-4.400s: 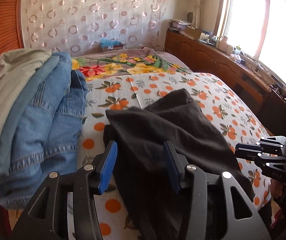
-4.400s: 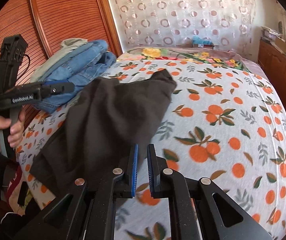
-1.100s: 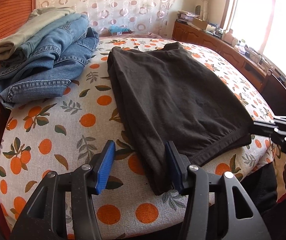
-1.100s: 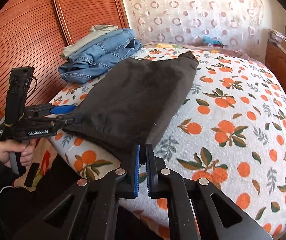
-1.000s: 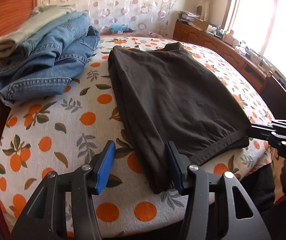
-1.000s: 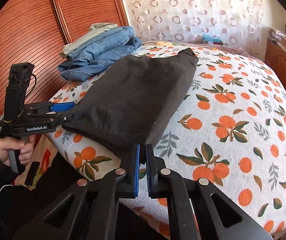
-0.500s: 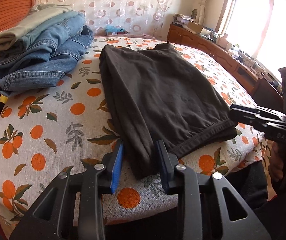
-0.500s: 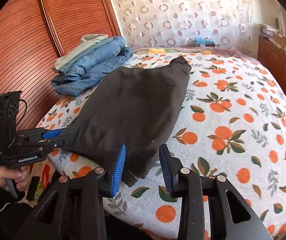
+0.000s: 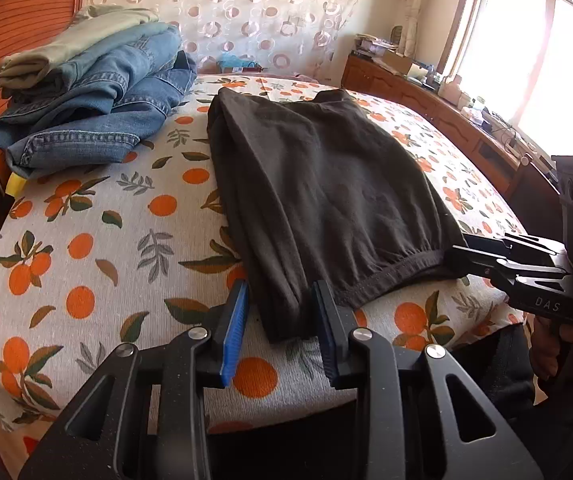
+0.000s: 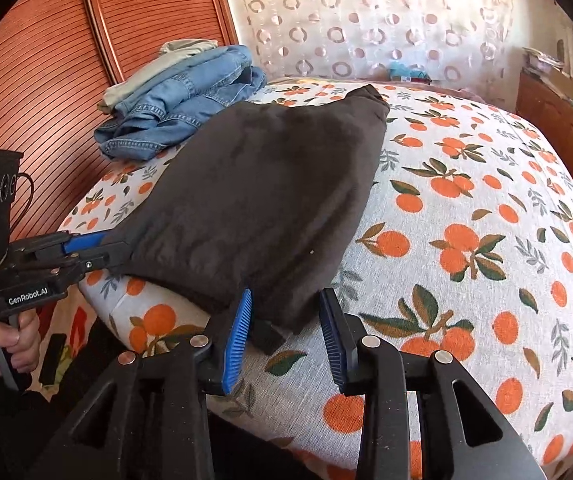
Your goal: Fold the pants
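The dark brown pants [image 9: 326, 184] lie folded lengthwise and flat on the bed, waistband end toward me; they also show in the right wrist view [image 10: 262, 200]. My left gripper [image 9: 280, 300] is open, its blue pads on either side of the near left corner of the pants. My right gripper [image 10: 284, 308] is open around the near right corner. Each gripper also shows in the other's view: the left one [image 10: 98, 248] and the right one [image 9: 462, 256] at the pants' edges.
A pile of folded jeans and a pale garment [image 9: 86, 108] sits at the bed's far left by the slatted wooden wall [image 10: 66, 60]. The orange-print bedspread [image 10: 466, 240] stretches right. A wooden cabinet [image 9: 426, 100] runs under the window.
The right gripper, shut on the pants' corner a second ago, has opened and let go. The left gripper stayed open and closed in on the left corner. The pants now lie flat.
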